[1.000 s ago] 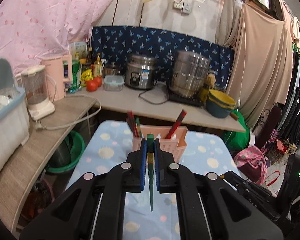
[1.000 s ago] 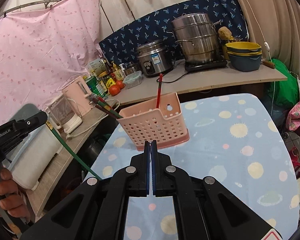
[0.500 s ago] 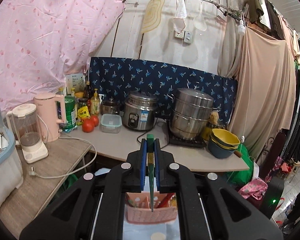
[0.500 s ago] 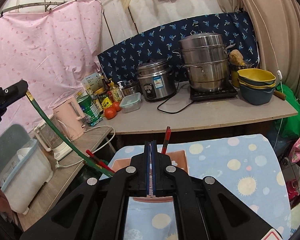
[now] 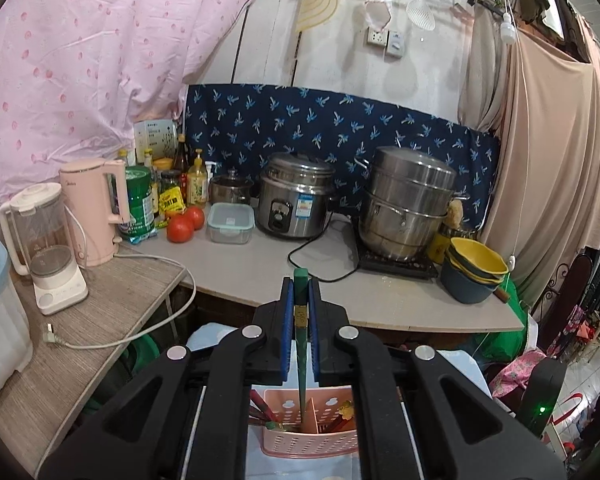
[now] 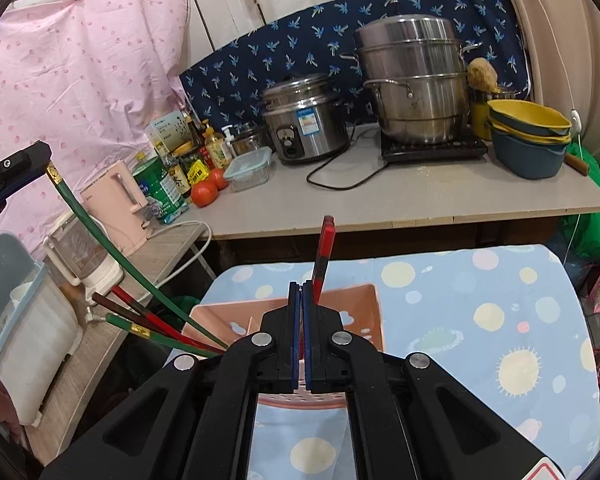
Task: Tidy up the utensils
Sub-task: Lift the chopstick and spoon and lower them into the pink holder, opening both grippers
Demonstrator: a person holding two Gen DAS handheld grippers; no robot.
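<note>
Chopsticks mostly stand in the pink basket, while my left tongs clamp the last green chopstick with its tip dipping inside, and my right tongs are together, empty.

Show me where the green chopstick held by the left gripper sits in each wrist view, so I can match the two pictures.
Left wrist: the green chopstick runs down the centre, clamped in the left gripper, tip inside the pink basket.
Right wrist: it slants from the upper left, near the left gripper, down to the basket at lower centre.
Shared landmark: the rice cooker on the counter.
</note>
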